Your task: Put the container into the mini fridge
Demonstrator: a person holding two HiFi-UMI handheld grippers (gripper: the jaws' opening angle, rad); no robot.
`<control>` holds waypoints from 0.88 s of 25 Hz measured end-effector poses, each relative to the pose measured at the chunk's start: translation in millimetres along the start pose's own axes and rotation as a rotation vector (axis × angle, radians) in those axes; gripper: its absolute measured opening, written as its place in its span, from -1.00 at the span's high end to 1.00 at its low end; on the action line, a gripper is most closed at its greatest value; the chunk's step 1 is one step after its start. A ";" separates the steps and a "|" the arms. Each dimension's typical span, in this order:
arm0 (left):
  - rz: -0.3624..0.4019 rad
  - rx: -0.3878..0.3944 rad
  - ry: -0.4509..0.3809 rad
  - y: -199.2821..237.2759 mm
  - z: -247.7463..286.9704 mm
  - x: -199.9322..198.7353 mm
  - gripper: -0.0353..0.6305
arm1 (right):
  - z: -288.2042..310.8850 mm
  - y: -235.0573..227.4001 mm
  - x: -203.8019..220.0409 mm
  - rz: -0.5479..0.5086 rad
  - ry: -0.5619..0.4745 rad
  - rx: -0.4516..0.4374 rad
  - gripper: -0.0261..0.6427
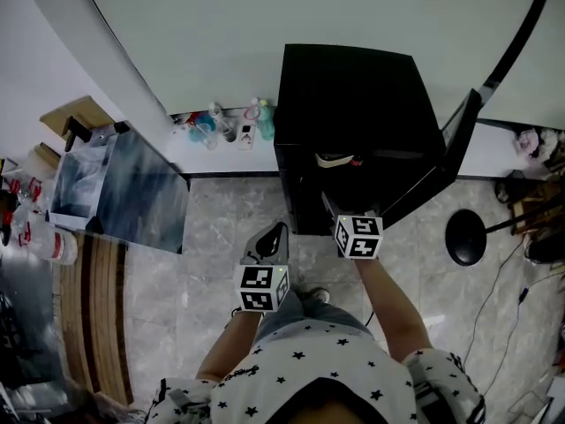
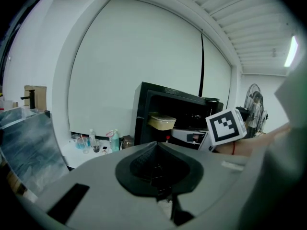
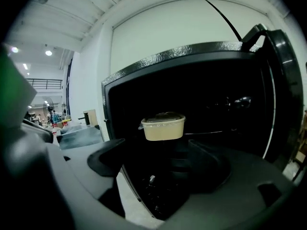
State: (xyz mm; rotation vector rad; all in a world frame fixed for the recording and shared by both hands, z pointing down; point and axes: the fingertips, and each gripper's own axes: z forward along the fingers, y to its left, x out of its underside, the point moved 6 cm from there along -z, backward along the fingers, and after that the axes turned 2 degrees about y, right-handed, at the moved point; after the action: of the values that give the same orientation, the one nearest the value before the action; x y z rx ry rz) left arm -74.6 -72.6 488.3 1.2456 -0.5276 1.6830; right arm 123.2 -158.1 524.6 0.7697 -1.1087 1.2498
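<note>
The black mini fridge [image 1: 353,95] stands against the wall with its door [image 1: 459,140] swung open to the right. A beige container with a dark lid [image 3: 163,127] sits on a shelf inside, and shows in the head view as the container [image 1: 334,160] and in the left gripper view [image 2: 162,122]. My right gripper [image 3: 160,159] is open just in front of the fridge opening [image 1: 340,204], apart from the container, with nothing between its fingers. My left gripper [image 1: 269,241] hangs back to the left of the fridge, its jaws [image 2: 156,169] together and empty.
Several bottles and cups [image 1: 225,126] stand on a low white ledge left of the fridge. A glass-sided cabinet [image 1: 124,188] is at the left. A fan's round base [image 1: 465,237] and cables lie on the floor to the right.
</note>
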 end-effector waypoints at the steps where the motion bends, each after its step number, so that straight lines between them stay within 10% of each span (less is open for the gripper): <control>1: 0.002 0.007 -0.001 -2.1 -0.1 0.7 0.86 | -7.6 1.2 -0.5 -0.003 -0.008 0.005 -0.21; 4: 0.006 0.028 -0.007 -9.3 0.1 1.9 0.86 | -30.1 2.5 -3.2 -0.004 -0.033 0.025 0.25; 13: 0.038 0.091 -0.021 -30.9 1.6 0.8 0.86 | -91.5 6.8 -11.5 -0.003 -0.086 0.028 0.82; 22: 0.056 0.149 -0.029 -50.8 6.7 1.9 0.86 | -132.2 6.5 -6.8 -0.020 -0.093 0.019 0.94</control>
State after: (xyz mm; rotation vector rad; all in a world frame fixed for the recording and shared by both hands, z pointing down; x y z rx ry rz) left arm -27.3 -53.5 483.3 1.3745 -0.4654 1.7804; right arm 146.4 -37.3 475.4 0.8583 -1.1630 1.2191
